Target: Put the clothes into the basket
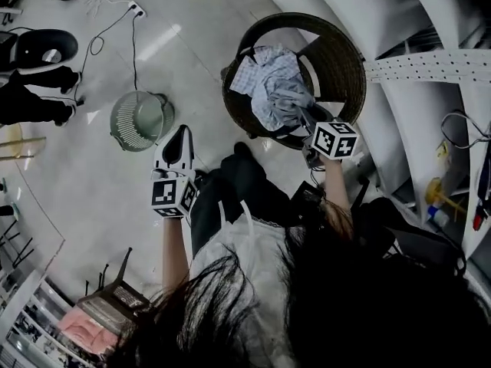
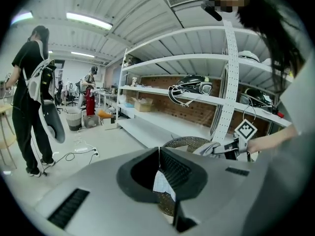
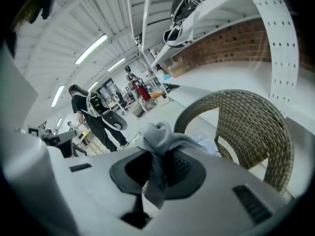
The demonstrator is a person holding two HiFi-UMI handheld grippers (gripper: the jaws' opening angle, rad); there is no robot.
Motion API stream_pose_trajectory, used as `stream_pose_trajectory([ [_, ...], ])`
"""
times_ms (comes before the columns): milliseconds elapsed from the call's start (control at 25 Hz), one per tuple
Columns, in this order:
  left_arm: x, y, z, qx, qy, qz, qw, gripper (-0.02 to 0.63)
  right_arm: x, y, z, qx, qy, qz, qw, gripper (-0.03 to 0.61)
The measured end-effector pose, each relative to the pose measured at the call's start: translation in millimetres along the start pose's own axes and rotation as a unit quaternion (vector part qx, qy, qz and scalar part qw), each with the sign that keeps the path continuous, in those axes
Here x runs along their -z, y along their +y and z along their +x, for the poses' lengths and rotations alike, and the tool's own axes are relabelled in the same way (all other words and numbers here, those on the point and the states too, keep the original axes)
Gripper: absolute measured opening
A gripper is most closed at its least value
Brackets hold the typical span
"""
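Observation:
A round wicker basket [image 1: 349,60] stands on the floor by the shelves, with a heap of pale checked and grey clothes [image 1: 268,79] in it. My right gripper [image 1: 305,121] hangs over the basket's near rim, shut on a grey garment [image 3: 158,140] that bunches above the jaws and trails down between them. The left gripper view shows that gripper and the grey cloth [image 2: 212,149] over the basket [image 2: 186,142]. My left gripper [image 1: 182,133] is off to the basket's left above bare floor, tips together with nothing between them.
A white shelf unit [image 1: 430,67] runs close behind and right of the basket. A round grey-green wire item [image 1: 140,119] lies on the floor to the left, beside a power strip and cable [image 1: 136,10]. A person in black [image 2: 29,97] stands farther off.

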State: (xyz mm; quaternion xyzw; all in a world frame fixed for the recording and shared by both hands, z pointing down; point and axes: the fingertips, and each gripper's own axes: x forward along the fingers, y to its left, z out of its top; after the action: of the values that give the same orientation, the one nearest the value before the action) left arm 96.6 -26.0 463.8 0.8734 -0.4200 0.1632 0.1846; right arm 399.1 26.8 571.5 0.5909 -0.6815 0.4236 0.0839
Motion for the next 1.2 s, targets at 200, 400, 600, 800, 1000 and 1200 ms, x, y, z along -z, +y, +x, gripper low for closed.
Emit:
stream_pose_trajectory([
  [200, -10.6, 7.5, -23.7, -0.018, -0.016, -0.001, 0.9997, 0.02, -36.0, 46.4, -16.5, -0.036, -0.026, -0.024, 0.999, 0.054],
  [400, -17.7, 13.4, -51.4, -0.039, -0.034, -0.013, 0.9986, 0.02, -59.6, 104.8, -25.3, -0.089, -0.032, -0.049, 0.994, 0.054],
  [600, -19.0, 19.6, -72.8, -0.071, -0.052, -0.027, 0.9957, 0.02, -81.8, 167.2, -22.0, -0.155, -0.025, -0.1, 0.983, 0.054],
  [800, -14.9, 40.5, -106.5, -0.109, -0.061, -0.035, 0.9915, 0.02, -82.3, 234.2, -9.5, -0.216, -0.009, -0.147, 0.965, 0.054],
  [1000, -8.6, 71.7, -145.4, -0.15, -0.068, -0.047, 0.9852, 0.02, -75.0, 300.0, 3.3, -0.261, -0.001, -0.176, 0.949, 0.054],
  [1200, 1.4, 108.4, -181.5, -0.182, -0.076, -0.062, 0.9784, 0.02, -61.9, 367.9, 21.5, -0.3, 0.007, -0.195, 0.934, 0.052],
])
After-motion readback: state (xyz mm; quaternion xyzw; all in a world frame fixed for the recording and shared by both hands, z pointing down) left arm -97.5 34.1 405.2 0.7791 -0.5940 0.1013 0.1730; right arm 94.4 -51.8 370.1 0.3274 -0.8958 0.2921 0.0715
